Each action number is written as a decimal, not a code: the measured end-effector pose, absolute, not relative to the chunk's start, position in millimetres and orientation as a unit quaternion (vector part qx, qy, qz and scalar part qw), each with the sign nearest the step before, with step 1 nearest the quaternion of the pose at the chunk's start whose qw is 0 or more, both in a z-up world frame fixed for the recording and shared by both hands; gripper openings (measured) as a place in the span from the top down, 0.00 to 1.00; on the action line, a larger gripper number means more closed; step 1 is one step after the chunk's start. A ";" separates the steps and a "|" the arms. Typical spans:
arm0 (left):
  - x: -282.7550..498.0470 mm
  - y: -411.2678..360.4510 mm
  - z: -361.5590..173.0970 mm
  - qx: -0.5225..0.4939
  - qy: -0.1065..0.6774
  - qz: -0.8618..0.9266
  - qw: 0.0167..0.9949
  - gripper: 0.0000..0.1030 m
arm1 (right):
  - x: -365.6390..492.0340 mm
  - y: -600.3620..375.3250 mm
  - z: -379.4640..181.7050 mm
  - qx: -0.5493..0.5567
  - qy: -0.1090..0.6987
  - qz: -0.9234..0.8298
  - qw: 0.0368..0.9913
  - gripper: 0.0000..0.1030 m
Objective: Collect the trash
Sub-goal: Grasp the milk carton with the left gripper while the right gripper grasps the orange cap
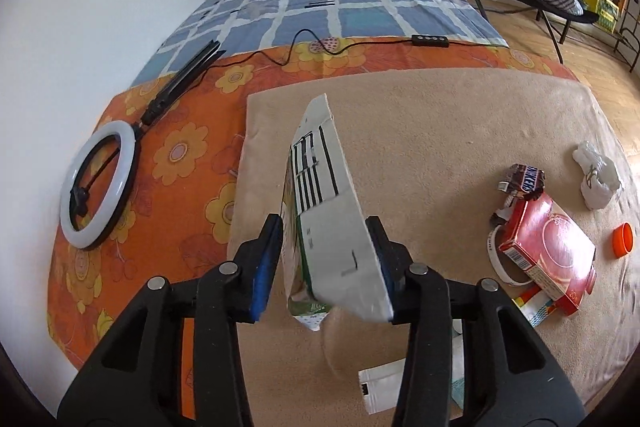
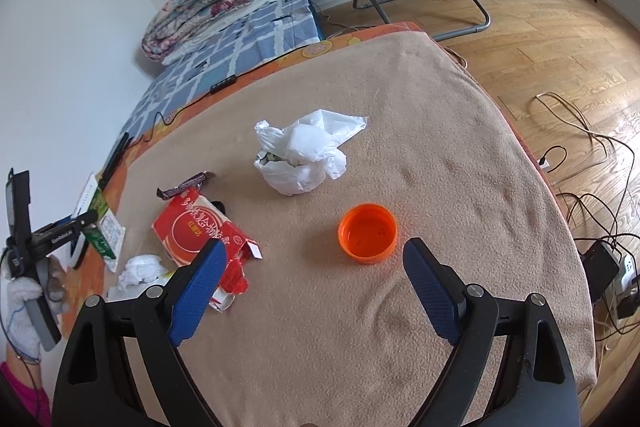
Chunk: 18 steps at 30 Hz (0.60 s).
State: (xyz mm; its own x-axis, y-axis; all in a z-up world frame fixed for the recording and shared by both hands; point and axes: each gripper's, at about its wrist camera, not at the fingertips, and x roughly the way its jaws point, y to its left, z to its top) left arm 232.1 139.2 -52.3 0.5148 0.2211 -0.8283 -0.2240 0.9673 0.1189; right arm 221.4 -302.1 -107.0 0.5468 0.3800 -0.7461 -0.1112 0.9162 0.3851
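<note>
The left gripper (image 1: 326, 263) pinches a flattened carton (image 1: 324, 211), hiding the blanket (image 1: 440, 115) behind; the right gripper (image 2: 316, 283) gapes near an orange cap (image 2: 367, 233), its fingers partly covering a red box (image 2: 196, 227).

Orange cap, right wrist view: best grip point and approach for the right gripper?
Grip the orange cap across its ribbed side wall, pads on opposite sides of the rim. It lies open side up on the beige blanket, so the wall stands upright. Come from above, tilted forward: the right gripper is open with the cap just ahead of its jaws. The soft blanket may let the pads sink below the rim.
</note>
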 end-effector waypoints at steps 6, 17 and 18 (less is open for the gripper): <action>222.2 166.5 -67.5 -0.068 0.471 0.132 0.869 0.68 | 226.0 -303.2 -111.7 0.140 0.460 0.138 0.866 0.13; 203.3 165.4 -47.5 -0.080 0.435 0.132 0.887 0.68 | 246.4 -296.7 -148.4 0.038 0.498 0.139 0.855 0.36; 201.0 165.4 -44.9 -0.080 0.433 0.133 0.888 0.68 | 247.2 -293.1 -150.5 0.028 0.499 0.142 0.854 0.36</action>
